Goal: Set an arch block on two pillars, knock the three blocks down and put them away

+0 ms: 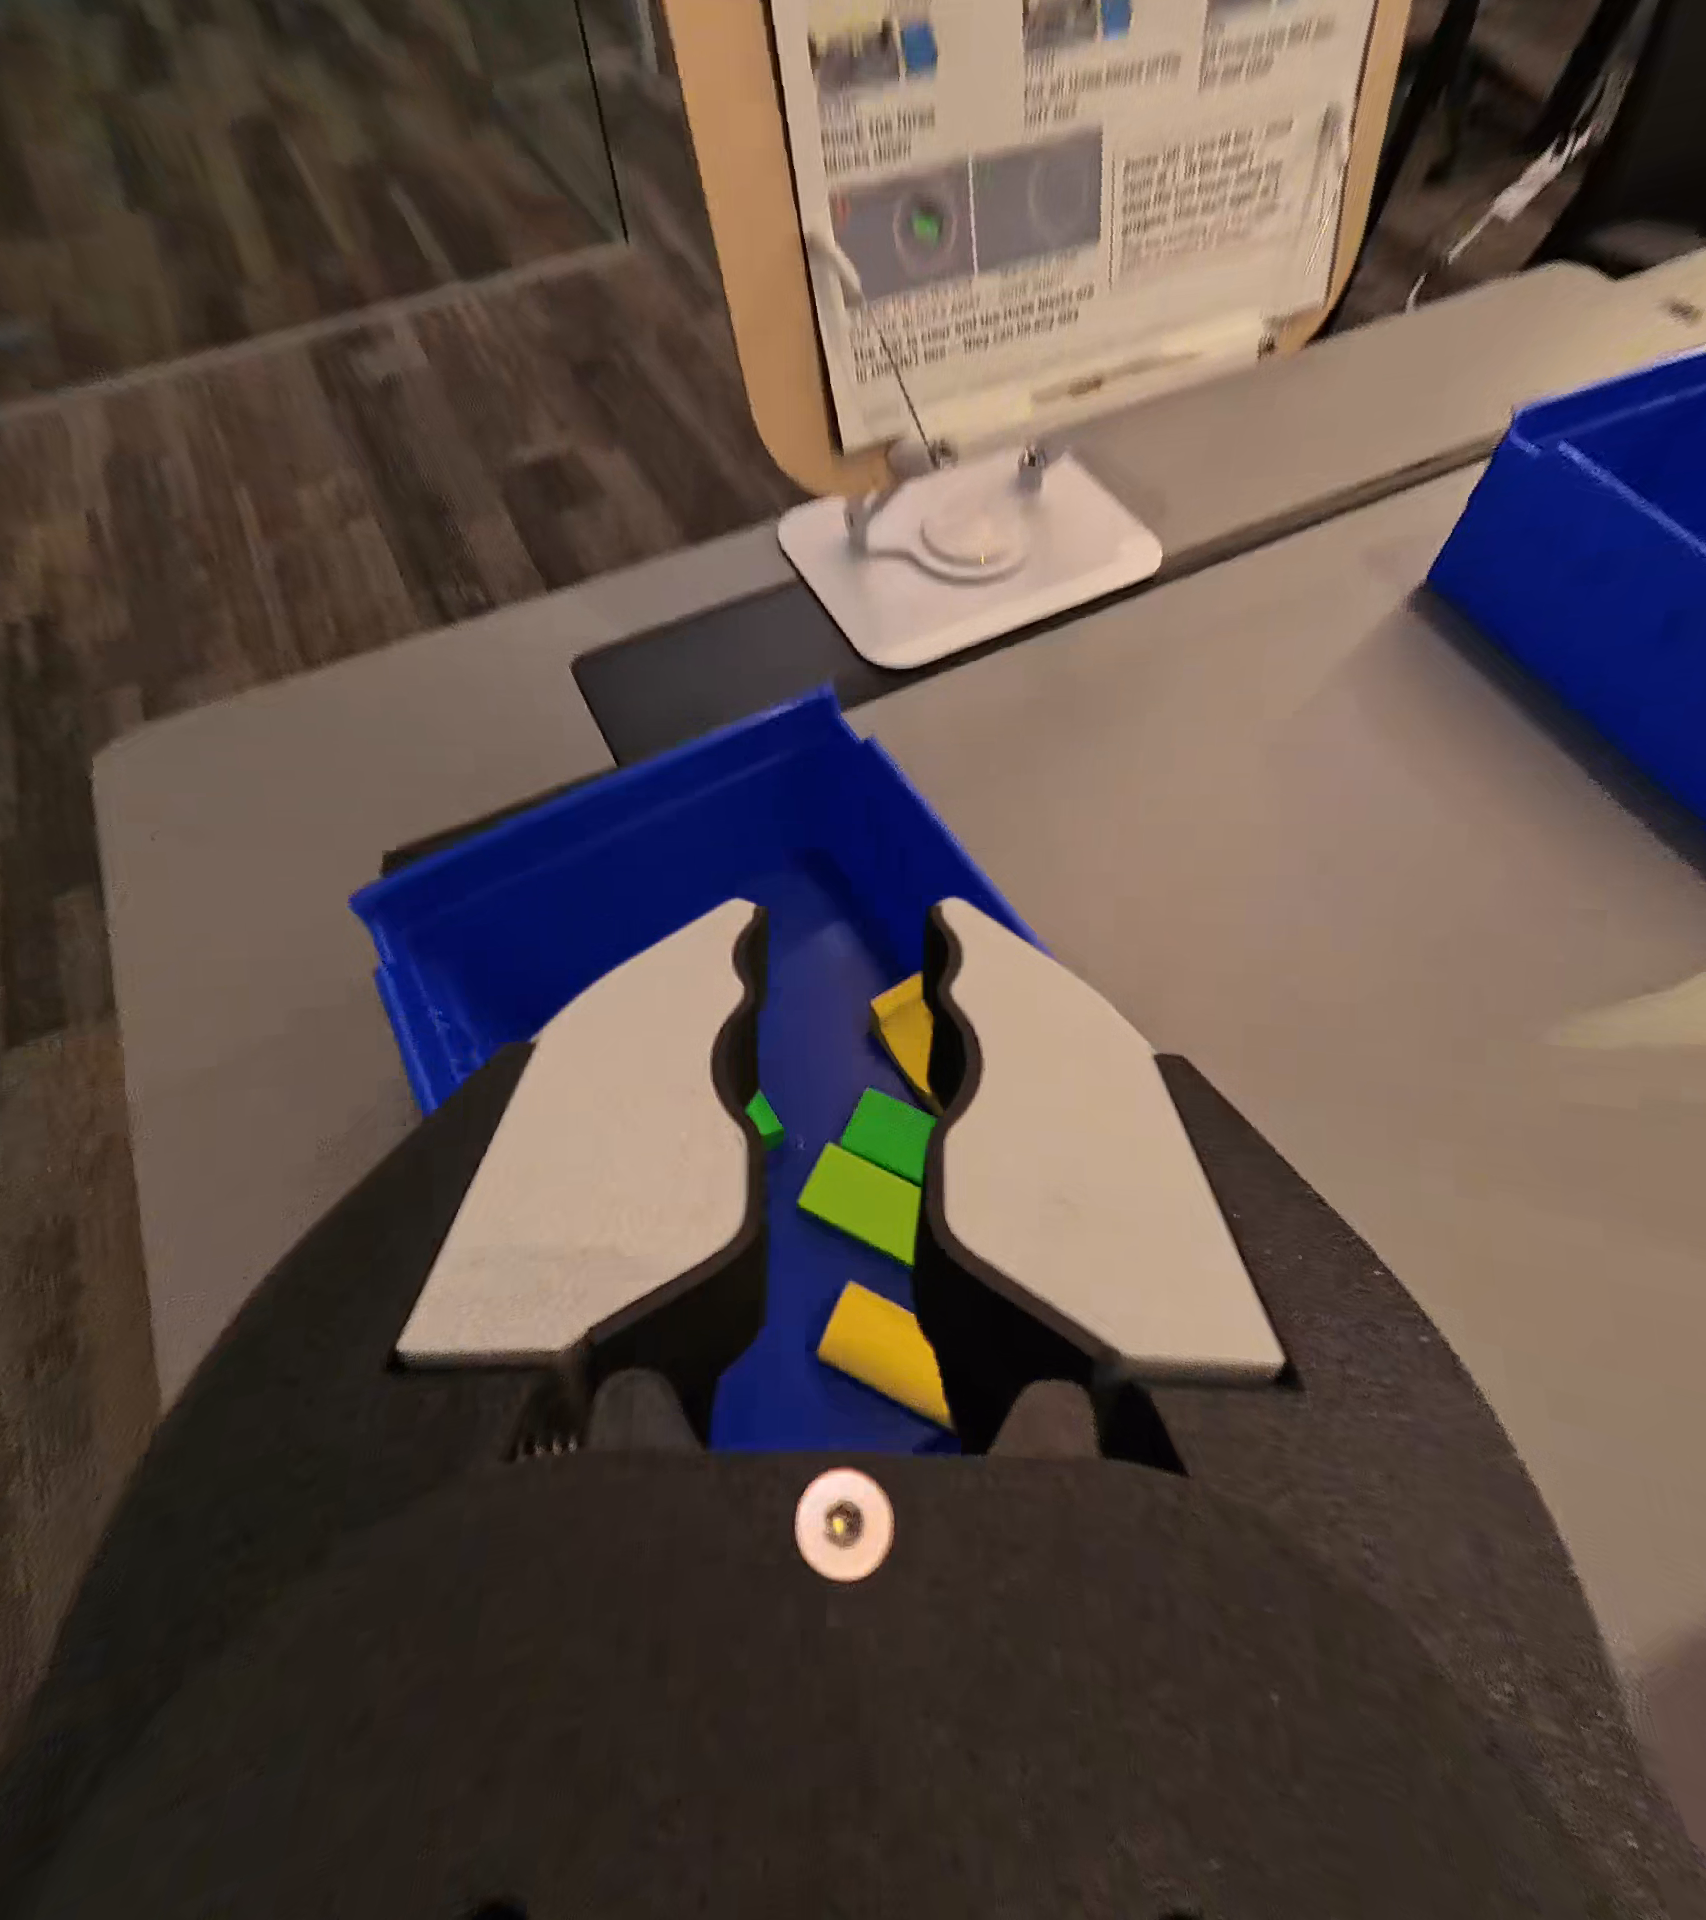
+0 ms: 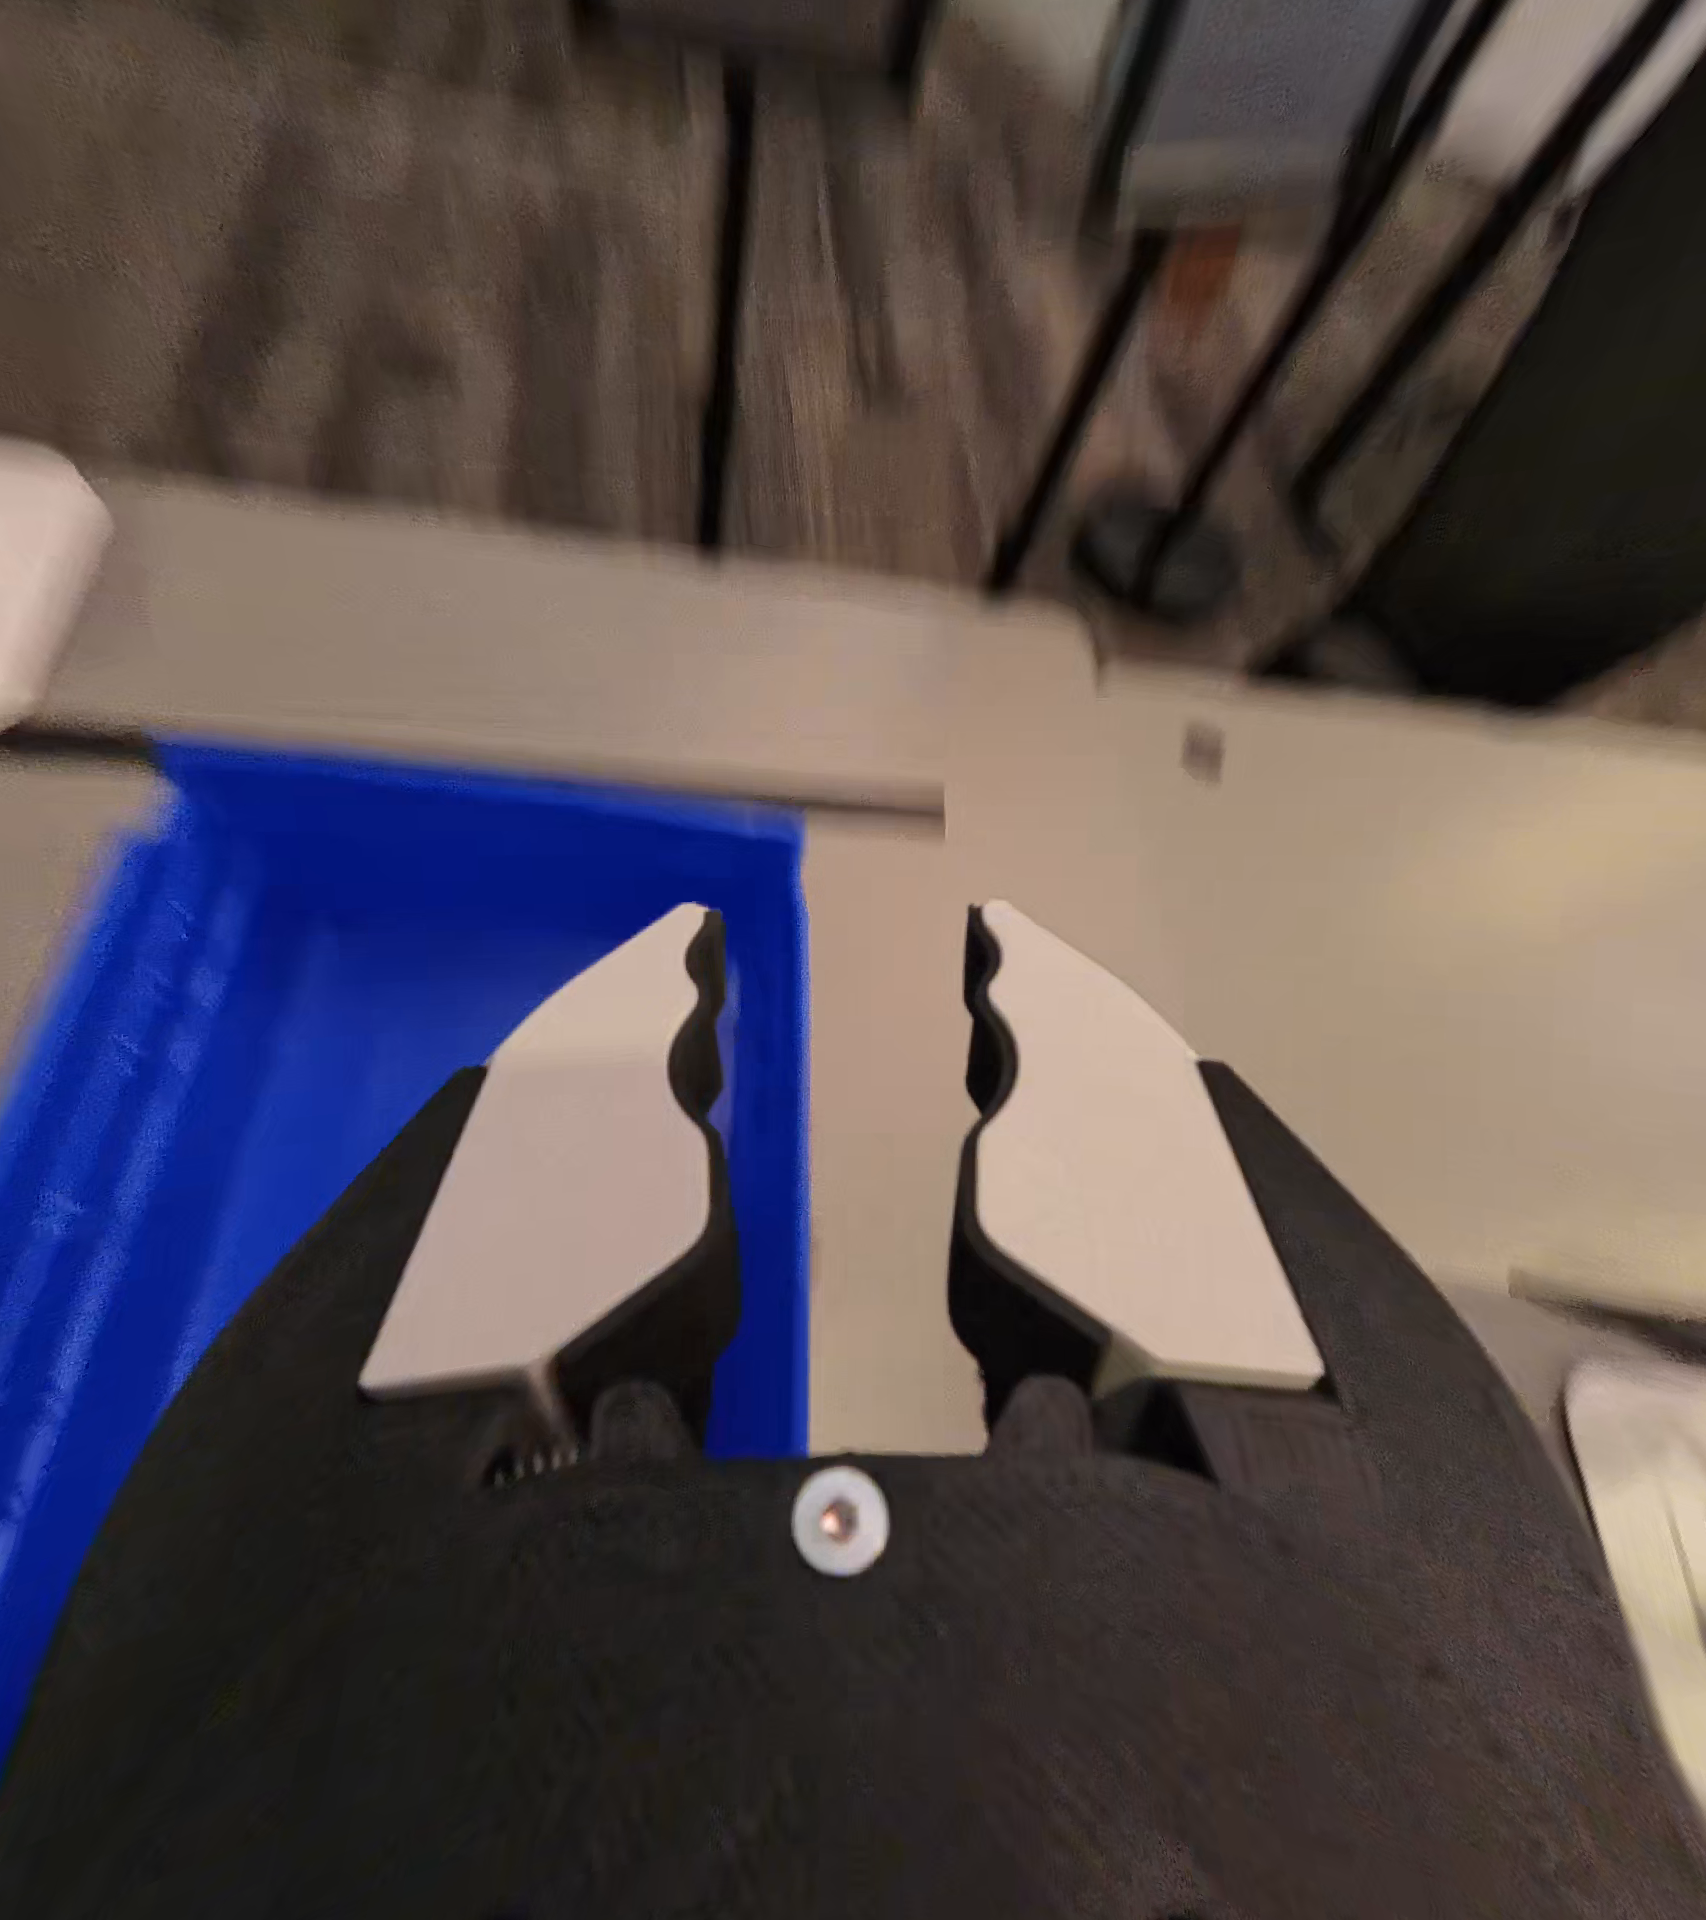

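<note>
**Both grippers empty over the blue bins; blocks lying in the left-hand bin**

Left wrist view. The left gripper (image 1: 844, 914) hangs above a blue bin (image 1: 558, 914) at frame centre, fingers parted to a moderate gap with nothing between them. Through the gap the bin floor shows several blocks lying loose: a green block (image 1: 864, 1200) at centre, a second green block (image 1: 888, 1127) touching it just above, and the corner of a third green piece (image 1: 764, 1117) peeking out beside the left finger. A yellow block (image 1: 880, 1351) lies lower in the gap, partly hidden by the right finger; another yellow piece (image 1: 906, 1023) sits higher, also cut off by that finger. Which of these is the arch cannot be told from what shows. No block touches the gripper.

The bin rests on a grey table (image 1: 1244, 935). A second blue bin (image 1: 1649, 644) sits at the right edge of the frame, well apart from the first. At top centre, a printed sheet in a tan frame (image 1: 1036, 208) stands on a white base (image 1: 974, 551).

Right wrist view (heavy motion blur). The right gripper (image 2: 844, 914) has its fingers spread fairly wide, empty. Its left finger (image 2: 568, 1174) overlaps a blue bin (image 2: 205, 1039) filling the left of the frame; the right finger lies over bare table. The visible part of this bin's interior holds no discernible contents, though much is hidden by the gripper body.
</note>
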### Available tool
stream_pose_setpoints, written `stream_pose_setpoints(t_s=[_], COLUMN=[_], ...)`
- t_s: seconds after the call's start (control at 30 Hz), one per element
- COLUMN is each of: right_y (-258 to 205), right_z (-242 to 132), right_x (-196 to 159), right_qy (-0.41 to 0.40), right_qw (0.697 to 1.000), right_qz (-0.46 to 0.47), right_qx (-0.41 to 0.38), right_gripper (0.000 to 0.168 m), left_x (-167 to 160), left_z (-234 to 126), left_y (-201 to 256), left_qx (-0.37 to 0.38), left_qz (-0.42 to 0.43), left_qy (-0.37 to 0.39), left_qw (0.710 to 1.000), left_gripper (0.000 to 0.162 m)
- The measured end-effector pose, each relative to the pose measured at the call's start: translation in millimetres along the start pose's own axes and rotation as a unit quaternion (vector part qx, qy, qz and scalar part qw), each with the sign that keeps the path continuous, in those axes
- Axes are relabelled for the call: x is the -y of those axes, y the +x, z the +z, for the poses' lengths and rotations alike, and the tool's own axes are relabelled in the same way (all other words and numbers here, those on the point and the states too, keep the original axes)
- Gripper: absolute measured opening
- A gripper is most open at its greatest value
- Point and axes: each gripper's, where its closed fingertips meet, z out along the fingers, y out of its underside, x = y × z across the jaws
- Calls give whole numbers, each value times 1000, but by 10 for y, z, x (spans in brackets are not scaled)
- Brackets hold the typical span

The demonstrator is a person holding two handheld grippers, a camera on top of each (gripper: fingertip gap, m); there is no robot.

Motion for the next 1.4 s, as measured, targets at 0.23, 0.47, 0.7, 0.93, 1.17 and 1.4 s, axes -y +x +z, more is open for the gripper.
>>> stream_pose_setpoints(t_s=[0.23,0.47,0.7,0.93,1.17,1.4], right_y=[-858,-1113,-1187,-1297,-1252,-1153], right_z=[-877,-626,-406,-454,-544,-598], right_x=[791,585,379,379,404,408], right_qy=[302,217,143,135,146,149], right_qw=[934,938,952,948,944,943], right_qz=[-12,-4,-17,-35,-30,-25], right_qx=[191,270,270,285,296,297], right_gripper=[45,56,58,59,58,58], left_x=[-596,-990,-1343,-1598,-1913,-2077], left_z=[518,658,716,845,850,878], left_y=[137,248,199,252,292,274], left_qx=[-53,-77,-3,4,55,53], left_qz=[5,38,-48,-156,-137,-189], left_qy=[-185,-275,-343,-370,-436,-452], left_qw=[981,958,938,916,888,870], left_gripper=[22,31,41,54,61,61])
